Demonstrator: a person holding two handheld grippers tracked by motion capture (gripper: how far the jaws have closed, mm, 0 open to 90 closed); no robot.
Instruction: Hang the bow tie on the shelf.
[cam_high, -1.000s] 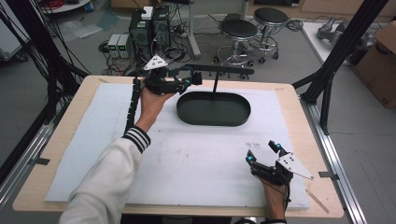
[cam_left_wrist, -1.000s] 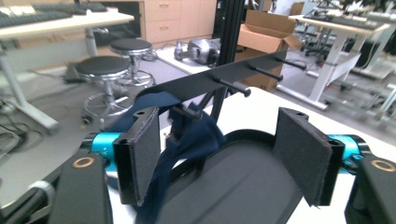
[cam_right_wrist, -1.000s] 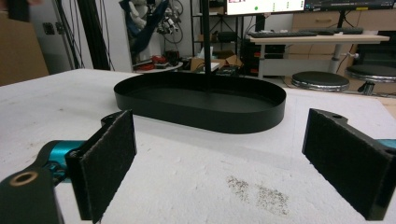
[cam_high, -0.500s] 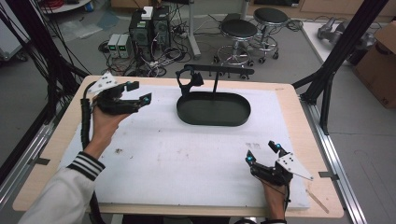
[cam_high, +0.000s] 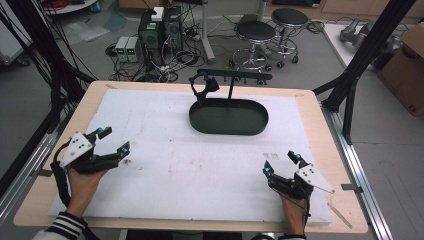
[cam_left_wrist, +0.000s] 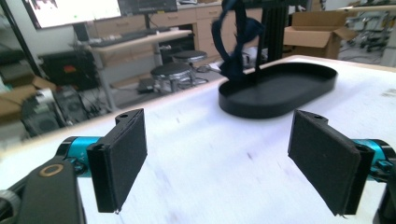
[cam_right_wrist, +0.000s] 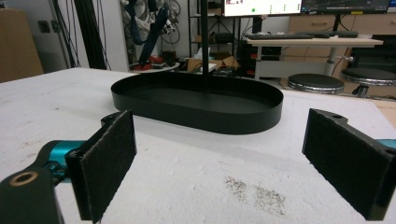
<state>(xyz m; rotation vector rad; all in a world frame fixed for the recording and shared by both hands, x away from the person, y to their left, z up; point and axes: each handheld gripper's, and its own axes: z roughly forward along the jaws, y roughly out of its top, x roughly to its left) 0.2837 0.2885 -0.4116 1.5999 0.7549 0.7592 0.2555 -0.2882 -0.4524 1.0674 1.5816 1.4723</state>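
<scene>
A black oval tray (cam_high: 227, 132) sits at the far middle of the white mat, with a thin post and crossbar (cam_high: 235, 76) rising from it. A dark looped thing (cam_high: 202, 90) hangs from the bar's left end. My left gripper (cam_high: 113, 139) is low over the mat near the left edge, open, with nothing between its pads. My right gripper (cam_high: 281, 163) rests near the front right, also open and holding nothing. The left gripper view shows the tray (cam_left_wrist: 280, 105) and the hanging loop (cam_left_wrist: 236, 37) beyond the open gripper (cam_left_wrist: 224, 163). The right gripper (cam_right_wrist: 224, 172) faces the tray (cam_right_wrist: 205, 119).
The white mat (cam_high: 200, 170) covers most of a wooden table (cam_high: 45, 200). A small dark smudge (cam_high: 272, 156) marks the mat near my right gripper. Black frame struts (cam_high: 360, 60) stand off the right edge. Stools (cam_high: 255, 32) and computer boxes stand on the floor beyond.
My left gripper has drawn back from the stand's bar to the near left of the table. The dark loop stays hanging on the bar. The right gripper has not moved.
</scene>
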